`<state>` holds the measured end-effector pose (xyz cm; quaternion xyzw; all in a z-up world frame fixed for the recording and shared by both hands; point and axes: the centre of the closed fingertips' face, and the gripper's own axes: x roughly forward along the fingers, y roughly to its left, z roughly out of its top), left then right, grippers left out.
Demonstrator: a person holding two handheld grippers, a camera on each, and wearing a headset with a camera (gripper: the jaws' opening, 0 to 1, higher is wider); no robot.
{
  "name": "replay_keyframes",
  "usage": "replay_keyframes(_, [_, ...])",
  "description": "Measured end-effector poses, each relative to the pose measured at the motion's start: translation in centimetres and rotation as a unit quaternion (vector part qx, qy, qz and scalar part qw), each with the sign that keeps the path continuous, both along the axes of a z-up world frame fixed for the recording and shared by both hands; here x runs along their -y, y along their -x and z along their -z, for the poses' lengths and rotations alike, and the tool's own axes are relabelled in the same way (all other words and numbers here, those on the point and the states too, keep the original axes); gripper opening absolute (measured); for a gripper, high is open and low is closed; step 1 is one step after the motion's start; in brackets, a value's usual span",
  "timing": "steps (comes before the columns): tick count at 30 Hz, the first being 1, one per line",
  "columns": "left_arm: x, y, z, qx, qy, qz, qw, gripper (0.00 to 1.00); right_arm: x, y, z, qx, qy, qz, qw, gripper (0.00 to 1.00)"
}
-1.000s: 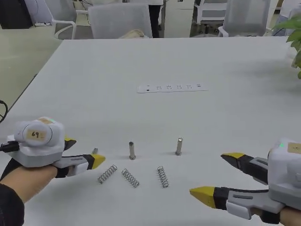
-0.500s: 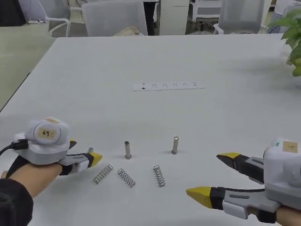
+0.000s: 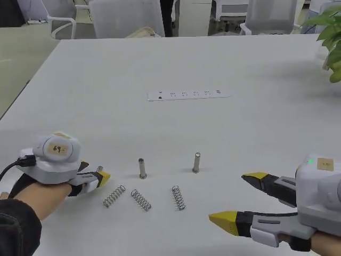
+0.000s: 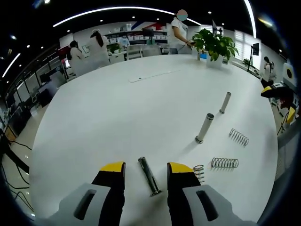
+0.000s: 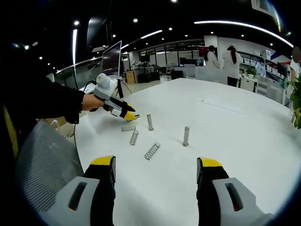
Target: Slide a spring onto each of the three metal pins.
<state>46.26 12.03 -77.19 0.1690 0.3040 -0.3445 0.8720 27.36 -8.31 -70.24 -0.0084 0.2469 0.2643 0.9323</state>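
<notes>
Left gripper: our left gripper [image 4: 146, 168], with yellow-tipped jaws, stands around the left pin [image 4: 149, 176], a short upright cylinder of bright metal. The jaws are moderately apart with a gap on each side of it, so we judge that nothing is gripped.
Right gripper: the right gripper [image 5: 156, 163] hovers over the white table [image 3: 160, 58], with its jaws spread wide and empty.
Other pins: the middle pin [image 3: 142, 168] and the right pin [image 3: 196, 162] stand upright, well apart.
Springs: three small grey wire coil springs [image 3: 140, 199] lie in a row just in front of the pins, and none is on a pin.
Change: over the last second the head view has shifted slightly. The pins and springs have kept their places, and both grippers have stayed almost where they were.
Meaning: we judge that the task is at its start. A spring must be taken up first, probably by the free right gripper.
</notes>
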Motion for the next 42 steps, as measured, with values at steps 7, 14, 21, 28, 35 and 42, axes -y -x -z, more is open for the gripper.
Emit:
replay_keyframes(7, [0.4,-0.2,0.5,-0.009,-0.007,-0.002,0.9999,0.24,0.1,-0.1,0.0,-0.001,-0.001,0.000,1.0000,0.69])
replay_keyframes(14, [0.5,-0.5,0.7,-0.014,-0.011,-0.006,0.9998,0.17,0.2,-0.2,0.0,-0.001,-0.001,0.001,1.0000,0.69])
replay_keyframes(21, [0.5,-0.5,1.0,-0.019,-0.019,-0.007,0.9996,0.12,0.3,-0.2,0.0,-0.002,-0.002,0.001,1.0000,0.69])
replay_keyframes(28, [0.4,-0.6,1.1,-0.022,-0.022,-0.009,0.9995,0.09,0.4,-0.1,0.0,-0.001,-0.003,0.002,1.0000,0.69])
replay_keyframes(35, [0.6,-0.6,1.1,-0.024,-0.028,-0.011,0.9993,0.04,0.5,-0.1,0.1,-0.002,0.000,0.000,1.0000,0.68])
replay_keyframes(42, [0.5,-0.5,1.2,-0.028,-0.035,-0.014,0.9989,0.00,0.5,0.0,0.1,-0.003,-0.001,-0.002,1.0000,0.68])
